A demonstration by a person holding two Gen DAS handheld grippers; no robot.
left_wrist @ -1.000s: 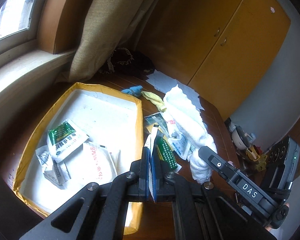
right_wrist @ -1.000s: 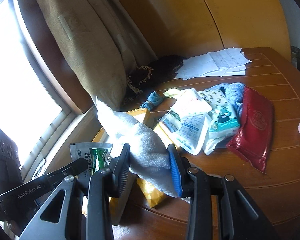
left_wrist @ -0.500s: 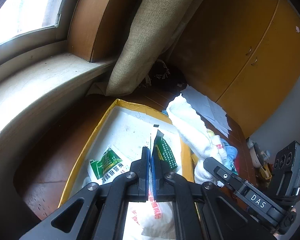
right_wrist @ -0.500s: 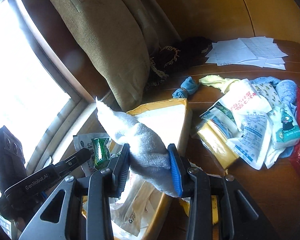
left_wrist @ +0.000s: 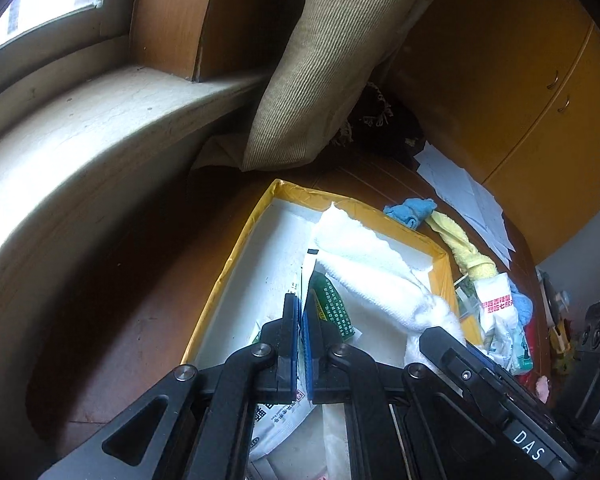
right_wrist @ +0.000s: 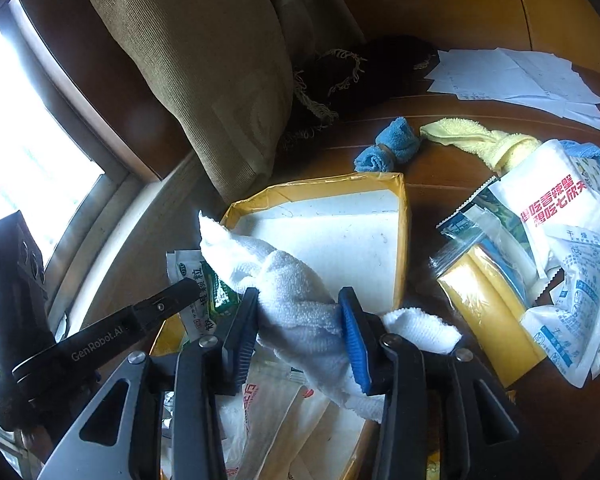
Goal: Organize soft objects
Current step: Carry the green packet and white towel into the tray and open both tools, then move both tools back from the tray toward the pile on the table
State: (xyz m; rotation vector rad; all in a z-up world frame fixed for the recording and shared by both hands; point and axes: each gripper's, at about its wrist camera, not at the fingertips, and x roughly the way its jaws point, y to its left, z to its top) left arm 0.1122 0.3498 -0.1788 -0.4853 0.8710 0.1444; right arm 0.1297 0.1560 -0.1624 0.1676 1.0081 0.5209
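My left gripper [left_wrist: 300, 300] is shut on a thin green-and-white sachet [left_wrist: 332, 308], held upright over the yellow-rimmed box [left_wrist: 236, 248] with a white inside. The right gripper [right_wrist: 298, 296] holds a white towel [right_wrist: 240, 244] above that same box [right_wrist: 404, 240]; its jaws are opening, and both pads still touch the towel. The towel's loose end sticks up to the left and another fold hangs out to the right. Several flat packets lie in the box under both grippers. In the right wrist view the sachet [right_wrist: 216, 284] shows just left of the towel.
On the wooden table right of the box lie a rolled blue cloth [right_wrist: 388, 144], a yellow cloth [right_wrist: 480, 140] and a heap of packets [right_wrist: 560, 240]. White papers [right_wrist: 520, 76] lie at the back. An olive cushion [right_wrist: 204, 60] leans behind the box, beside the window sill [left_wrist: 80, 140].
Both grippers have moved from beside the packet heap to over the box, nearer the window and lower, carrying the sachet and the towel. The right jaws stand slightly wider.
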